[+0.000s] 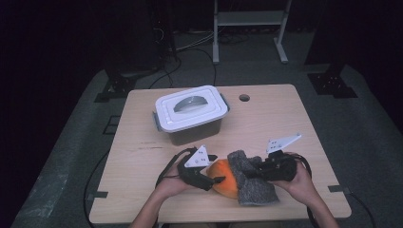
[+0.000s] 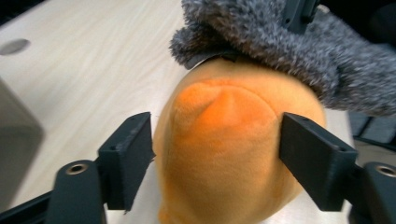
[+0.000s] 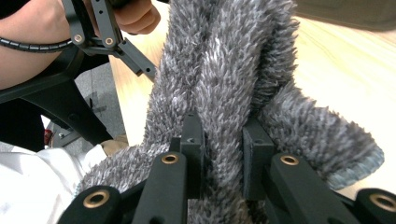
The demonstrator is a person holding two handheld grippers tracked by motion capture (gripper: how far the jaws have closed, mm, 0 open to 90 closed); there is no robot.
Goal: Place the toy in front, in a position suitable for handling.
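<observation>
An orange plush ball (image 1: 222,178) lies near the table's front edge, and a grey fuzzy cloth (image 1: 252,183) is draped over its right side. My left gripper (image 1: 216,170) comes in from the left. In the left gripper view its jaws (image 2: 217,154) stand on either side of the orange plush (image 2: 224,140) without denting it, so it is open. The grey cloth (image 2: 280,42) covers the plush's far end. My right gripper (image 1: 259,168) is shut on a fold of the grey cloth (image 3: 233,70), pinched between its pads (image 3: 223,140).
A grey storage box with a white lid (image 1: 190,114) stands at the back left of the wooden table (image 1: 285,123). A cable hole (image 1: 244,98) sits near the far edge. The other hand and its gripper (image 3: 107,32) are at the top left of the right gripper view.
</observation>
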